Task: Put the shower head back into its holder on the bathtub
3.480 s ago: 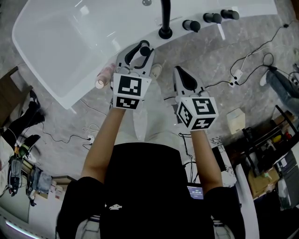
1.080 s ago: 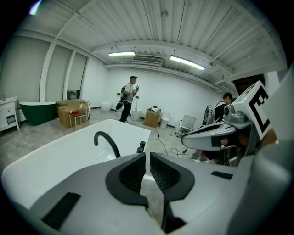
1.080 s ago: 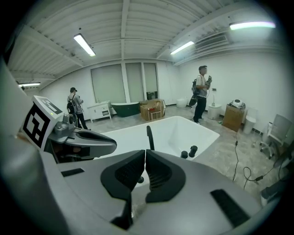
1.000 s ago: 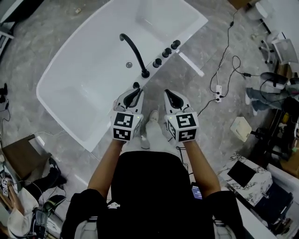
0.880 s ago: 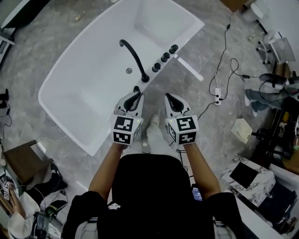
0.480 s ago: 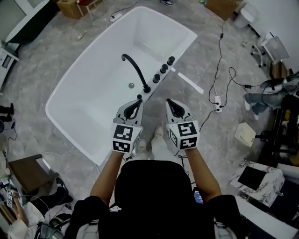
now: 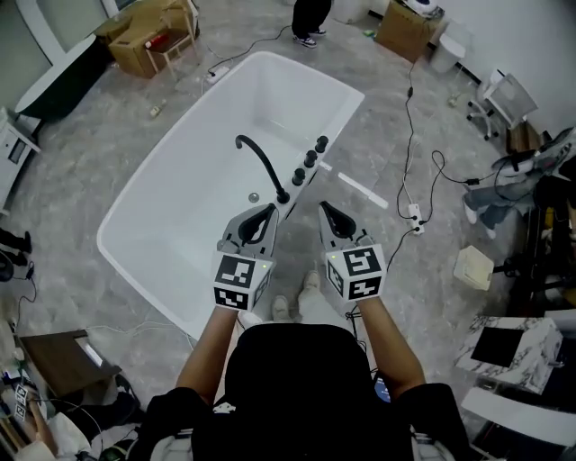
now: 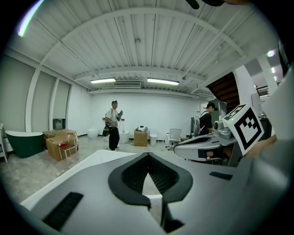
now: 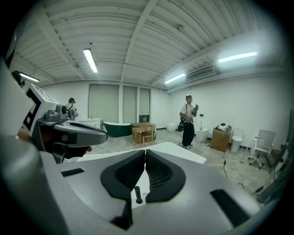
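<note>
— While hovering side by side over the near edge of the long white freestanding bathtub point(image 7: 153, 277), gripping anything?

— Gripping nothing. Looking at the left grey hand-held gripper with its marker cube point(image 7: 269, 212): pressing its dark ribbed pads tip to tip, with nothing sitting between them. Looking at the right grey hand-held gripper point(image 7: 326, 209): doing likewise, tips meeting, carrying nothing.

— Looking for the slim black shower head point(image 9: 138, 194)?

— Showing as a thin peg in the right gripper view, through the gap under the closed tips. Standing upright on the tub's white rim, touching neither gripper. Not showing clearly in the head view.

— Pointing toward what?

— Pointing toward the tall black curved spout point(image 7: 261, 162), just past the left gripper's tips, with three round black knobs point(image 7: 310, 159) lining the same rim beyond it.

— Noticing anything else around?

— Seeing grey marbled floor point(image 7: 72, 162) on every side, a brown cardboard box point(image 7: 135, 54) lying off the tub's far left, a white power strip point(image 7: 415, 214) lying to the right, and a person in dark trousers point(image 7: 310, 18) standing past the far end.
</note>
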{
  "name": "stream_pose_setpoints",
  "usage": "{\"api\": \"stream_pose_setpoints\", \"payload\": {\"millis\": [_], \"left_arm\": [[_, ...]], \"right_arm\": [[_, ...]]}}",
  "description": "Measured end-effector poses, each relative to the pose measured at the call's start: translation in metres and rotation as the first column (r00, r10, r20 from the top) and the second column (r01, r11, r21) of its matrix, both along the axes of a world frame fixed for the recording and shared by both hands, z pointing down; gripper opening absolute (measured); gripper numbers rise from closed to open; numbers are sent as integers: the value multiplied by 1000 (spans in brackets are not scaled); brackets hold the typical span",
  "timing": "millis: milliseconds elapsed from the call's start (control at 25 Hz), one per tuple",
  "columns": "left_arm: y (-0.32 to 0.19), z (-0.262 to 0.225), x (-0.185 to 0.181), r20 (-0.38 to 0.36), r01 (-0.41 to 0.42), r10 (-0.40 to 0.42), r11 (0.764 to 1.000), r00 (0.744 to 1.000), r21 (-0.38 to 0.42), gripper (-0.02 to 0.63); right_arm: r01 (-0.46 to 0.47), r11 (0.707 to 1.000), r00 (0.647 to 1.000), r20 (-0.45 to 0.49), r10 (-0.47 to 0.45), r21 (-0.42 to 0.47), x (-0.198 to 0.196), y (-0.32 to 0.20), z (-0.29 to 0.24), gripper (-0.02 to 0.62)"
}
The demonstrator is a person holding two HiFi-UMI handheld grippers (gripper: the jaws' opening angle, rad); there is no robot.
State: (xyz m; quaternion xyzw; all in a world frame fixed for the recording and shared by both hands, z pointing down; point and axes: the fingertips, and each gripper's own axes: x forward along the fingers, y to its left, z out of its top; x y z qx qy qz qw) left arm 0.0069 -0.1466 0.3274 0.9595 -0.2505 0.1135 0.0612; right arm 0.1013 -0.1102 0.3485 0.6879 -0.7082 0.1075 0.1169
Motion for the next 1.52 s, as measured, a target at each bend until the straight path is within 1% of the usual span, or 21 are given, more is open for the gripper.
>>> {"api": "stream_pose_setpoints", "payload": {"millis": [280,560,880,1080,1520], "left_arm": [[4,-30,-2,-22,-20,21,998,1000,52,15],[13,-56,21,-41,-35,39,995,998,91,15],[24,-85,40,-66,0,9,992,998,126,15],[35,-95,49,-77,14,-3,990,997,137,15],[57,-105,53,-100,33,-22,993,995,112,15]], "right_arm": [[-5,998,1000,-24,6,70,-4,5,-31,25],[-16,992,999,-27,19,126,21,14,-56,23],[-8,988,1000,-12,10,157,47,31,-81,23],[-16,984,1000,1,16,180,63,43,-94,23],[19,981,1000,3,-19,192,62,63,-102,23]]}}
